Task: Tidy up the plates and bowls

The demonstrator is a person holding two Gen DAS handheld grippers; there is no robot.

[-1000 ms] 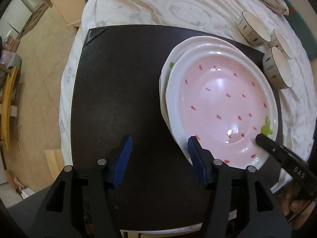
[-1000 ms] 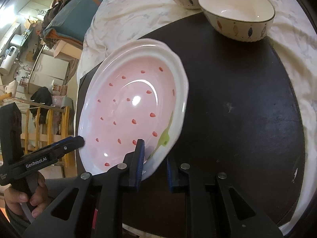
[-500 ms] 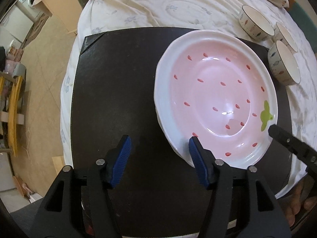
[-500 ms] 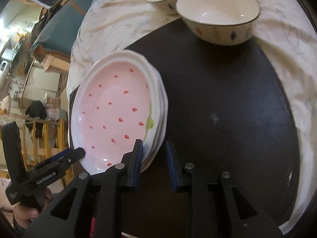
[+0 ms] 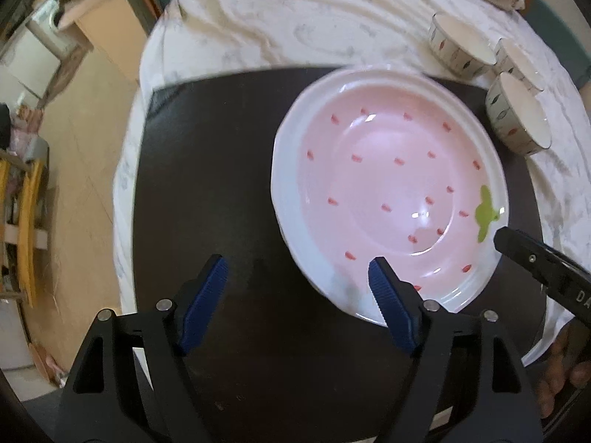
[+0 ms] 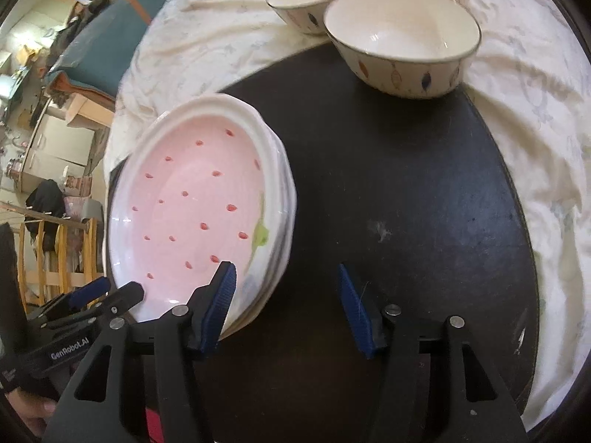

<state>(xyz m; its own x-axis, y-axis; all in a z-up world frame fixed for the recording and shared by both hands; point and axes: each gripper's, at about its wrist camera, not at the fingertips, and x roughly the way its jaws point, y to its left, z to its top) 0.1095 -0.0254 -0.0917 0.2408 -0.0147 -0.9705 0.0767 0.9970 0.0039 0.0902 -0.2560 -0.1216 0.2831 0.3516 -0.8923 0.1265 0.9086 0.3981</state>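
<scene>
A pink strawberry plate (image 5: 388,184) (image 6: 192,214) lies flat on top of a white plate stack on the black mat (image 5: 207,170) (image 6: 406,192). My left gripper (image 5: 295,271) is open and its jaws are opening. The stack's near-left rim lies between its fingers, untouched. My right gripper (image 6: 285,271) is open too, jaws opening, with the stack's right rim between its blue pads (image 6: 221,295) and no pad pressing. Three cream bowls with leaf marks (image 5: 517,118) (image 6: 402,37) stand beyond the plates, one at the mat's edge.
A crumpled white cloth (image 5: 295,18) (image 6: 535,110) covers the round table under the mat. The table edge drops to a tan floor (image 5: 74,147) on the left. A wooden rack (image 6: 48,251) and furniture stand beyond. A hand (image 5: 565,376) grips the right tool.
The strawberry plate, held tilted in my right gripper, has come down flat onto the stack. The right jaws have let go and spread. The left jaws have spread wider.
</scene>
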